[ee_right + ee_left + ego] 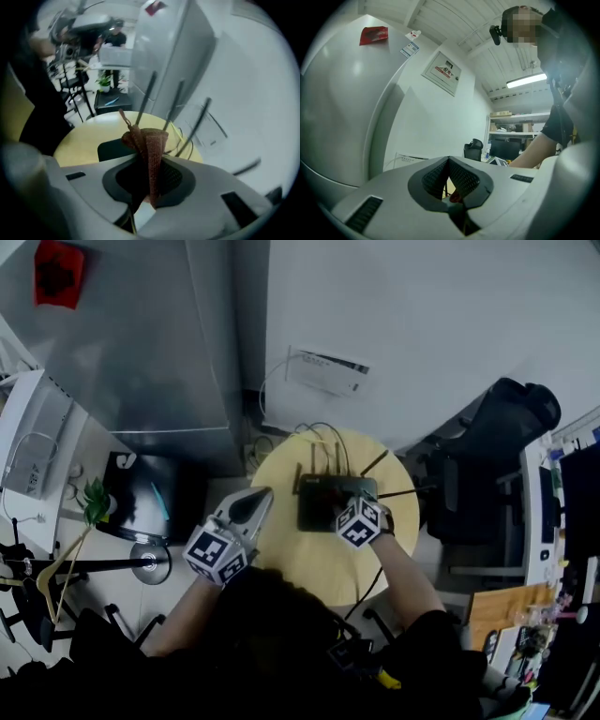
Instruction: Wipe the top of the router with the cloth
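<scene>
One black router lies flat on the far half of a round yellow desk, with thin antennas rising along its far edge and others angled out to the right. A reddish-brown woven cloth is pinched between the jaws of the right hand-held gripper, which are closed on it; the bunched cloth stands out beyond the jaw tips. In the right gripper view the cloth sits over the router, in front of the antennas; whether it touches the router's top cannot be told. In the head view the right hand-held gripper is over the near right corner of the router. The left hand-held gripper is at the left edge of the desk, just beside the router and apart from it; its jaws meet at the tips and hold nothing. Cables trail off the far edge of the desk. A black office chair stands to the right, and a tall grey cabinet to the far left.
</scene>
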The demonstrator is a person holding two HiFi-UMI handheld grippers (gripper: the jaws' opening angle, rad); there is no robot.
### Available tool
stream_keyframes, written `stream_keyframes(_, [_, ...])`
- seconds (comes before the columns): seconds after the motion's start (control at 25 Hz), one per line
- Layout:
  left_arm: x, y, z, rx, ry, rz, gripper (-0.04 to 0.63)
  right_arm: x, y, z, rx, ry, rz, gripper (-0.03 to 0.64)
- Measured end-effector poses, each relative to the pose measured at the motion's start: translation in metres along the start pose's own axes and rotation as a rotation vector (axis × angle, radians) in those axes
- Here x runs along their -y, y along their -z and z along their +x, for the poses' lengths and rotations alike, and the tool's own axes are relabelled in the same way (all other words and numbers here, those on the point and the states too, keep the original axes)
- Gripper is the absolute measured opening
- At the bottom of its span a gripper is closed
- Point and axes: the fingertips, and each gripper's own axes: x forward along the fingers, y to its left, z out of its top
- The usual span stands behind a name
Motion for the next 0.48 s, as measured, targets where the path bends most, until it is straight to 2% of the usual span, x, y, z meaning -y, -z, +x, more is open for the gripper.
stream_keyframes(0.08, [-0.014,0.001,-0.015,-0.005,-0.063,0.004,-0.008,-0.007,-0.027,0.016,0.004,-0.019,-0.202,0.066])
stream_keyframes(0.16, [-0.025,0.002,-0.028,-0.017,-0.122,0.02,-0.009,-0.006,-0.043,0.03,-0.007,-0.032,-0.305,0.066])
stream_keyframes(0.32, [-0.036,-0.011,-0.055,0.025,-0.212,0.068,-0.008,0.003,-0.075,0.046,-0.031,-0.065,-0.371,0.066])
stream_keyframes(0.48, [-0.037,-0.012,-0.069,0.019,-0.248,0.07,-0.008,0.006,-0.069,0.063,-0.103,-0.089,-0.41,0.066])
